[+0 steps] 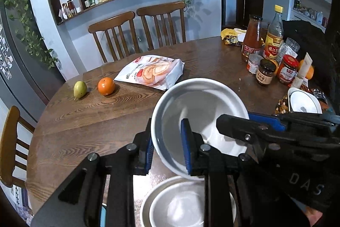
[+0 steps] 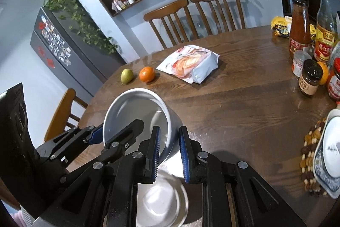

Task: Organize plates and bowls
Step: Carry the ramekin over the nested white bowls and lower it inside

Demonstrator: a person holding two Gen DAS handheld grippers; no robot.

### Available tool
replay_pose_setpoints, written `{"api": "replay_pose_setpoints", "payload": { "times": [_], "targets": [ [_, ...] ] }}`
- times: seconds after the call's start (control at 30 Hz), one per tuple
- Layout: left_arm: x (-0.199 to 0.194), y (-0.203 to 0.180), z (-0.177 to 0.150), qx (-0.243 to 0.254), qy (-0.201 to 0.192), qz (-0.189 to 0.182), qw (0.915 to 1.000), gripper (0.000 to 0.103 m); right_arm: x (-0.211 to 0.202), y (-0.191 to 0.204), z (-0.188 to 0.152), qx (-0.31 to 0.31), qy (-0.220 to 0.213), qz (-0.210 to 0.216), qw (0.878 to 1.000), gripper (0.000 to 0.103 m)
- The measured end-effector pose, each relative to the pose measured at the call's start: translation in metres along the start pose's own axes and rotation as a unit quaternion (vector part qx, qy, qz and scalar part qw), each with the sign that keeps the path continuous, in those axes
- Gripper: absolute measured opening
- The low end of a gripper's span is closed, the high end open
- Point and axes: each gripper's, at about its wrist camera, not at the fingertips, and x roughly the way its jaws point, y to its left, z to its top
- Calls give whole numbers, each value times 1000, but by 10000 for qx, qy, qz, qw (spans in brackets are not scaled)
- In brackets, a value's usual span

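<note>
A white bowl (image 1: 201,107) is held tilted above the wooden table (image 1: 95,120). My left gripper (image 1: 167,150) is shut on its near rim, one blue pad inside and one outside. My right gripper (image 2: 169,154) straddles the opposite rim of the same bowl (image 2: 136,112), its pads on either side of the wall. The right gripper also shows in the left wrist view (image 1: 255,129). A second white bowl (image 1: 182,205) sits on the table right below; it also shows in the right wrist view (image 2: 161,199).
A blue-patterned plate with a white bowl on it (image 2: 331,154) lies at the right on a beaded mat. Jars and sauce bottles (image 1: 267,50) crowd the far right. A bread bag (image 1: 153,71), an orange (image 1: 106,86) and a pear (image 1: 80,89) lie farther back. Chairs surround the table.
</note>
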Motion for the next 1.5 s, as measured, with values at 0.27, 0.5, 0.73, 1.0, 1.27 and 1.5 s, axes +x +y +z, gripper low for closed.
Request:
{"api": "replay_pose_setpoints", "payload": {
  "times": [0.27, 0.5, 0.73, 1.0, 1.27, 1.5],
  "targets": [
    [-12, -4, -18, 90, 41, -1, 10000, 21, -10, 4, -22, 90, 49, 11, 9999, 20],
    [-17, -2, -31, 115, 134, -33, 9998, 21, -12, 9, -37, 161, 123, -19, 9998, 20],
    [-21, 2, -43, 123, 220, -77, 9997, 21, -13, 17, -48, 175, 195, -80, 9996, 20],
    [-19, 6, -56, 126, 368, -132, 9992, 21, -8, 23, -58, 202, 348, -150, 9991, 20],
    [-12, 10, -69, 110, 615, -241, 9978, 21, 1, 24, -68, 263, 550, -210, 9979, 20],
    [-5, 12, -80, 95, 813, -274, 9963, 21, 11, 23, -78, 354, 758, -211, 9963, 20]
  ]
}}
